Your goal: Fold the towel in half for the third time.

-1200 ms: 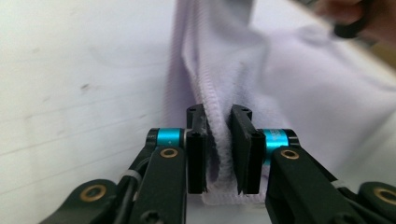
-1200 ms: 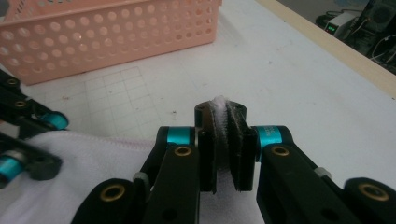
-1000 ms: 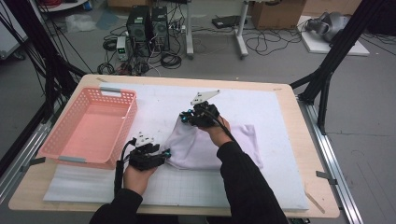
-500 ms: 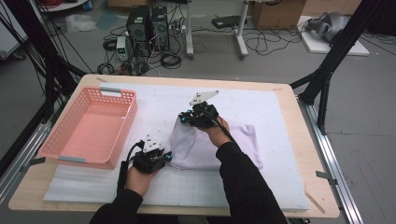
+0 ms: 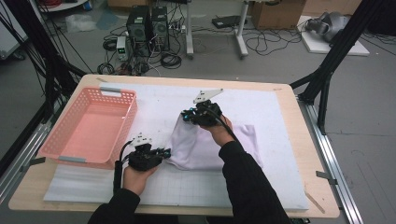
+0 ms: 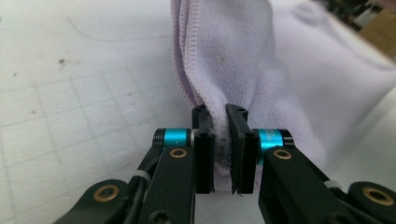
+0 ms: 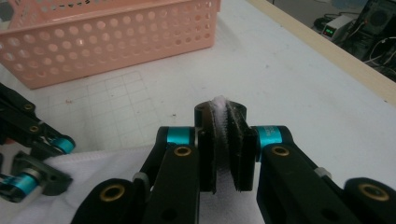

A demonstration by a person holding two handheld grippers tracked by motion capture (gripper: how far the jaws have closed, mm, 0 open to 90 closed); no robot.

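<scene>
A white cloth [image 5: 205, 144] lies partly folded on the mat. My left gripper [image 5: 164, 153] is at its near left corner, and its jaws have just been closing. In the left gripper view my gripper [image 6: 220, 116] is shut on a bunched, hemmed edge of the cloth [image 6: 280, 70]. My right gripper [image 5: 186, 115] holds the far left corner a little above the mat. In the right gripper view this gripper [image 7: 220, 109] pinches a thin fold of cloth [image 7: 107, 161], and the left gripper's fingers [image 7: 49, 179] show at the lower left.
A pink perforated basket [image 5: 119, 93] stands on the left of the table, with its wall [image 7: 116, 42] just ahead of the right gripper. The white gridded mat [image 5: 266, 102] covers most of the wooden tabletop. Cables and computers lie on the floor beyond the table.
The left gripper's jaws have closed on the near left corner of the cloth. The right gripper has kept its hold and its place.
</scene>
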